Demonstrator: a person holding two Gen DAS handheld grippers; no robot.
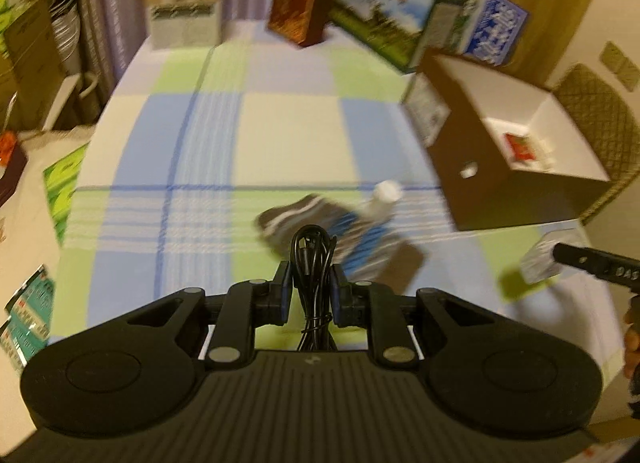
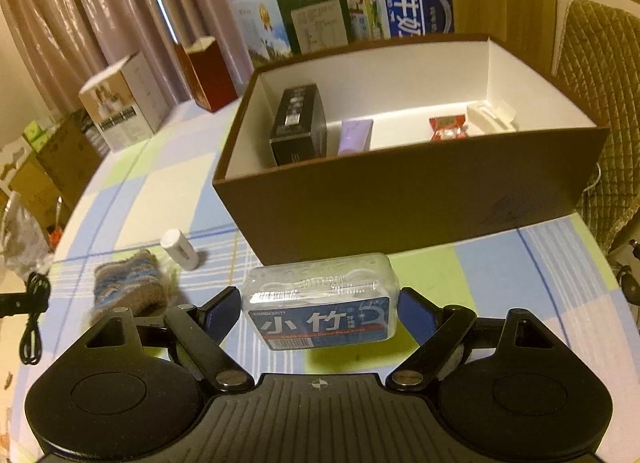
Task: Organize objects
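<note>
Warm, dim indoor light. Left wrist view: strong motion blur beyond the sharp left claw [image 1: 310,287]. Right wrist view: mostly sharp; glare on the curtain [image 2: 120,15] behind the brown box [image 2: 400,199]. Fisheye bending at edges.

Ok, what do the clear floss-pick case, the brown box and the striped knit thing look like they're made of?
Floss-pick case: seemingly rigid clear plastic, glossy; its contents show through.
Brown box: likely cardboard, matte brown outside, white inside, with thin straight walls.
Striped knit thing: looks like soft, fuzzy wool or yarn in blue, grey and brown bands.
</note>
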